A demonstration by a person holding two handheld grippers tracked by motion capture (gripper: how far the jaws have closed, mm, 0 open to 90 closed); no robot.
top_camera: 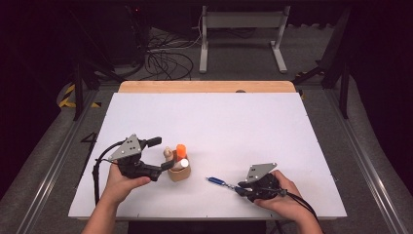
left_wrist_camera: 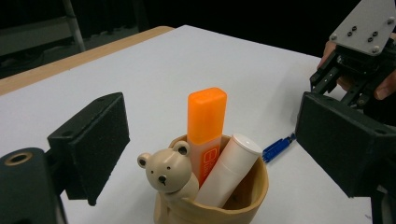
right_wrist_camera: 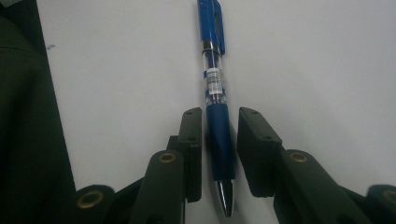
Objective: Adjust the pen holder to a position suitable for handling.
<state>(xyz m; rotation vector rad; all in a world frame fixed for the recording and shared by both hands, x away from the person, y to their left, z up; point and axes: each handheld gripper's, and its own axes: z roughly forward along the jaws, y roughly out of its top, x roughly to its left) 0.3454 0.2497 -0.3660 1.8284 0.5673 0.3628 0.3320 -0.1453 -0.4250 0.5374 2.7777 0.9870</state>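
With the blue pen (right_wrist_camera: 217, 116) lying flat on the white surface (top_camera: 253, 126), off to the right of the bear-faced wooden cup (top_camera: 178, 171), I had my right gripper (top_camera: 240, 189) down over its grip end. My jaws on that side were nearly together, one pad on each side of the dark blue grip; a thin gap remained on either side, so I judged nothing was pinched yet. My left gripper (top_camera: 168, 154) sat against the cup with its jaws spread wide around it, pads apart from the rim. In the cup an orange highlighter (left_wrist_camera: 206, 130) and a white tube (left_wrist_camera: 229, 168) already stood. By my reckoning two pieces were stowed; the pen was not yet clamped, lifted or dropped in beside them.
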